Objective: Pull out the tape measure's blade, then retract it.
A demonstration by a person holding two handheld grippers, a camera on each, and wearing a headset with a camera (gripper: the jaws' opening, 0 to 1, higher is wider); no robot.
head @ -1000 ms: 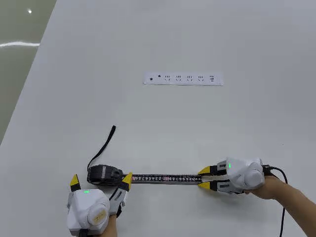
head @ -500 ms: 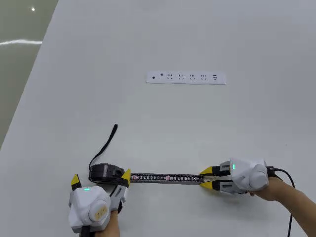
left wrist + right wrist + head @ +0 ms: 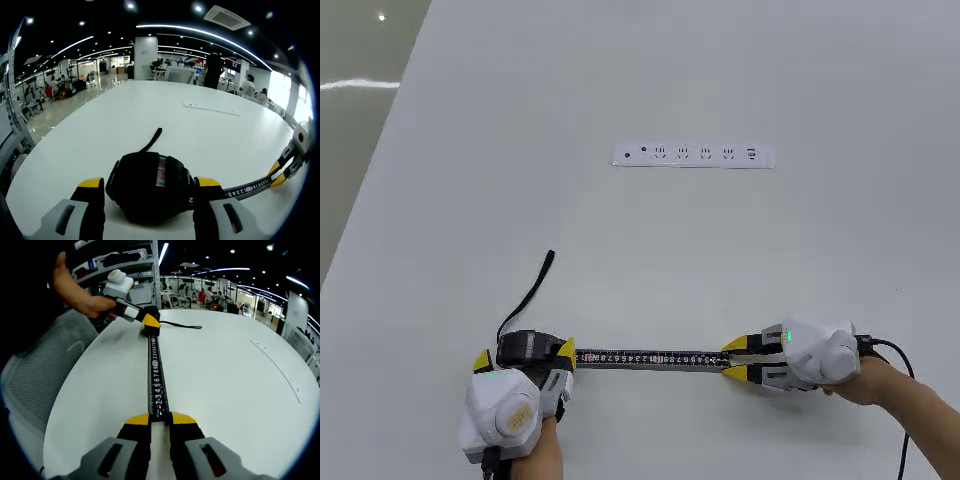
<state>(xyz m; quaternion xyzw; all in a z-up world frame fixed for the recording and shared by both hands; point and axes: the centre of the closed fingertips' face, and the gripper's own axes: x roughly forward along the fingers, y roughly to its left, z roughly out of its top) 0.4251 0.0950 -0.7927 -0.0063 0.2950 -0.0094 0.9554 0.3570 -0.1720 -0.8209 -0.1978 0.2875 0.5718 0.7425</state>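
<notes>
On the white table [image 3: 650,80], the left gripper [image 3: 524,357] clamps the tape measure's case [image 3: 150,186], apparently to anchor it; the right gripper [image 3: 731,359] pinches the blade [image 3: 650,359] by its tip, stretched out between them.

We see a black tape measure [image 3: 532,348], its dark blade [image 3: 650,359] printed with white numerals, on a white desk [image 3: 670,250]. The left hand-held gripper [image 3: 524,356] and right hand-held gripper [image 3: 732,359] are white with yellow-tipped jaws; the power strip [image 3: 692,155] is white.
</notes>
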